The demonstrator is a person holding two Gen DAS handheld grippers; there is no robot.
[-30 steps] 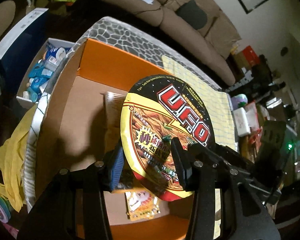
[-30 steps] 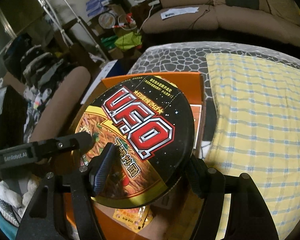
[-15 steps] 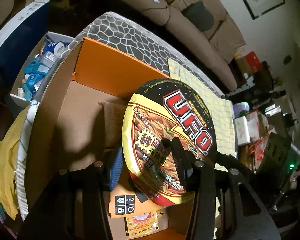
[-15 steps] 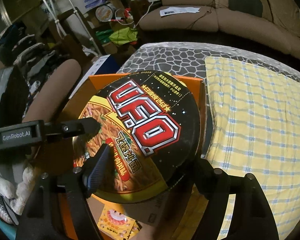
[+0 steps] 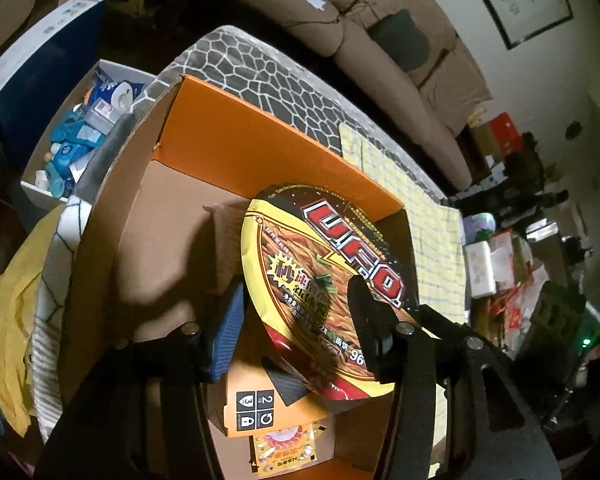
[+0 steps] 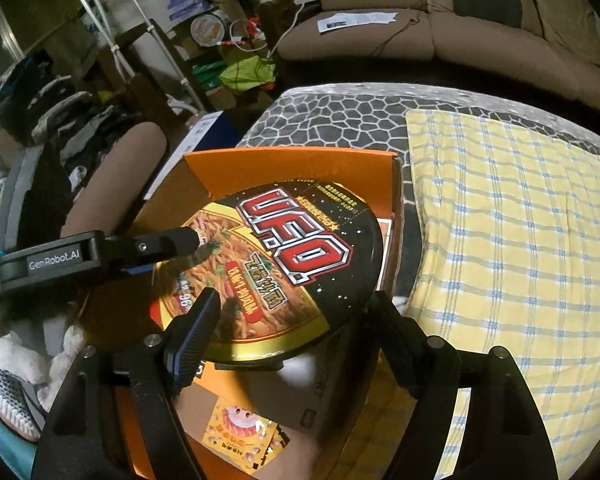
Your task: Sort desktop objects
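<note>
A round U.F.O. instant noodle bowl point(image 5: 324, 280) with a black, yellow and red lid hangs tilted over the open orange cardboard box point(image 5: 260, 148). It also shows in the right wrist view point(image 6: 284, 264), over the same box point(image 6: 292, 164). My left gripper point(image 5: 296, 324) is shut on the bowl's rim, one finger over the lid and one under. My right gripper point(image 6: 292, 328) is shut on the bowl's opposite edge. The left gripper's black finger point(image 6: 156, 244) reaches in from the left in the right wrist view.
In the box lie a small orange carton point(image 5: 260, 404) and a yellow snack packet point(image 5: 284, 452), also in the right wrist view point(image 6: 240, 440). A yellow checked cloth point(image 6: 512, 264) covers the table right of the box. A bin of blue items point(image 5: 80, 132) stands left.
Both grippers have carried the bowl lower and further into the box. More of the box floor and the small orange carton now show below it.
</note>
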